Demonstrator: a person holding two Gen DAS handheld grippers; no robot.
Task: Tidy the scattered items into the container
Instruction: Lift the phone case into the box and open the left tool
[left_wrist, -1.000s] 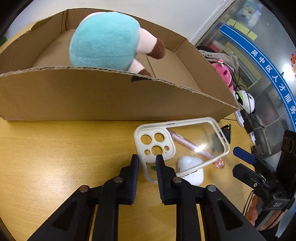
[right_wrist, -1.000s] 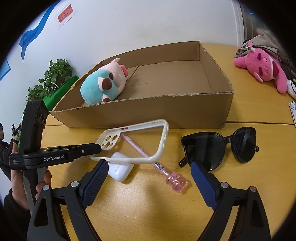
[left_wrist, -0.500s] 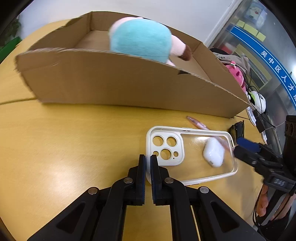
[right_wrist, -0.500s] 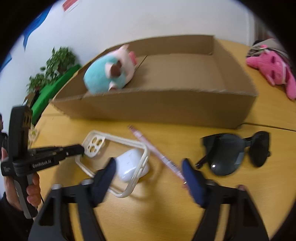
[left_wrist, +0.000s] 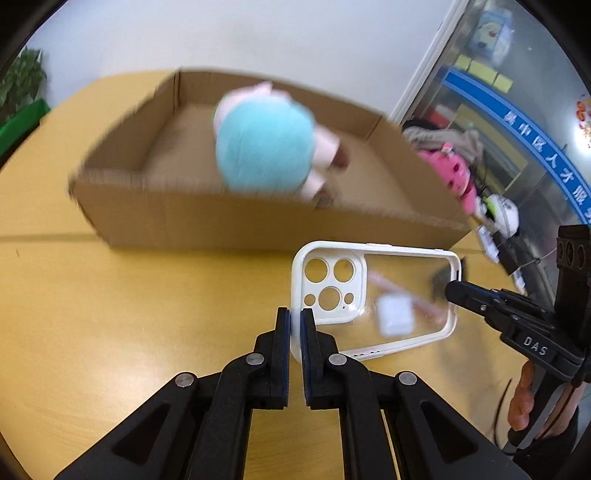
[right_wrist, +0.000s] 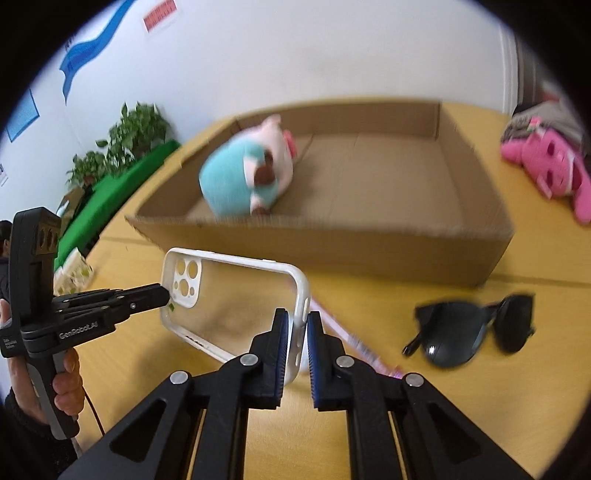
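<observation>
A clear phone case with a white rim (left_wrist: 373, 295) (right_wrist: 236, 295) hangs above the wooden table, held at both ends. My left gripper (left_wrist: 294, 325) is shut on its camera-end rim. My right gripper (right_wrist: 296, 332) is shut on the opposite end rim. The cardboard box (left_wrist: 221, 218) (right_wrist: 369, 243) stands behind it, with a teal and pink plush (left_wrist: 266, 155) (right_wrist: 247, 173) inside. Through the case I see a white earbuds case (left_wrist: 395, 314) and a pink pen (left_wrist: 384, 280) on the table. Black sunglasses (right_wrist: 472, 328) lie to the right.
A pink plush toy (right_wrist: 550, 170) (left_wrist: 450, 173) lies on the table past the box's right end. Green plants (right_wrist: 122, 144) stand at the far left. The pink pen (right_wrist: 354, 343) lies on the table just right of my right gripper.
My left gripper closed on the phone case and lifted it off the table. My right gripper moved in and closed on the case's other end. Both views rose and pulled back from the box.
</observation>
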